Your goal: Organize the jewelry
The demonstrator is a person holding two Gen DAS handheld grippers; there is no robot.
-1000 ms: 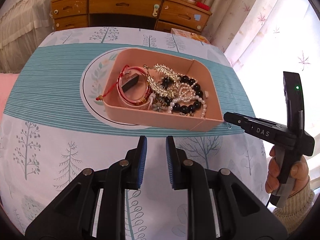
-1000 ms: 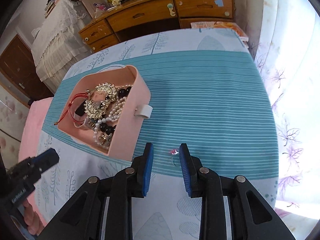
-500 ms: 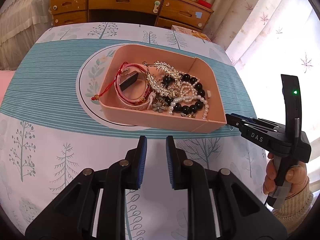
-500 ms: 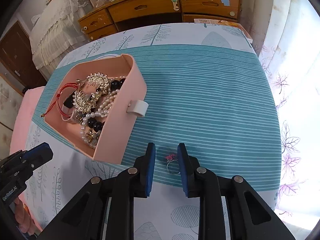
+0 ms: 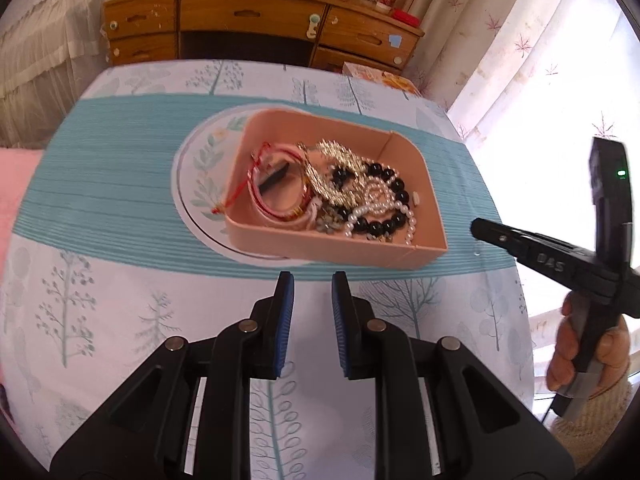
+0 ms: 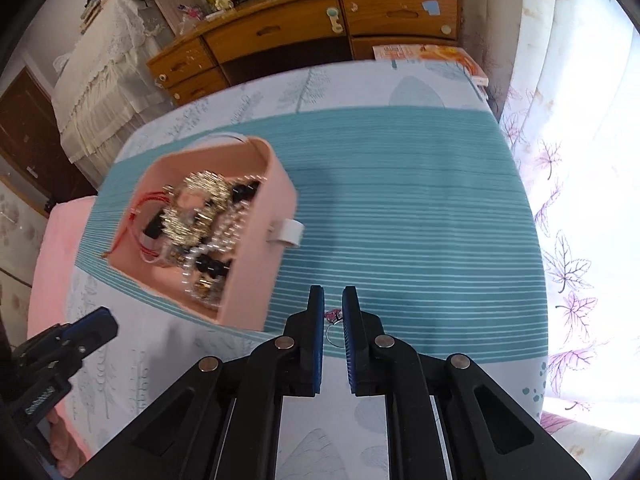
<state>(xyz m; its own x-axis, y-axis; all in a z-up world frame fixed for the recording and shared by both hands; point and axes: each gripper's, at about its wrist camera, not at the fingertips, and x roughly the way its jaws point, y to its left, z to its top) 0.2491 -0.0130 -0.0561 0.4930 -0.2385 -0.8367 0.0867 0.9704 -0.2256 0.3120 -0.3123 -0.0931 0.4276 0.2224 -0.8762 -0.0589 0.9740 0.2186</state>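
A pink jewelry box (image 5: pixel 360 254) sits on the teal striped cloth, full of bracelets, pearls and gold pieces (image 5: pixel 344 196); it also shows in the right wrist view (image 6: pixel 256 280), with a white tab (image 6: pixel 289 233) on its side. A small silver ring with a pink stone (image 6: pixel 333 320) lies on the cloth just right of the box. My right gripper (image 6: pixel 333 304) is low over it, jaws narrowly apart with the ring between them, not clamped. My left gripper (image 5: pixel 312 292) is open and empty, in front of the box.
The table (image 5: pixel 120 280) carries a tree-print cloth with a teal striped band. A wooden dresser (image 5: pixel 248 28) stands behind it, a book (image 6: pixel 432 56) at the far edge. Curtains (image 6: pixel 580 200) hang on the right, a pink bed edge (image 6: pixel 52 248) on the left.
My right gripper has moved forward and down so the ring now lies between its fingers, and the jaws have narrowed. My left gripper has drawn back slightly from the box.
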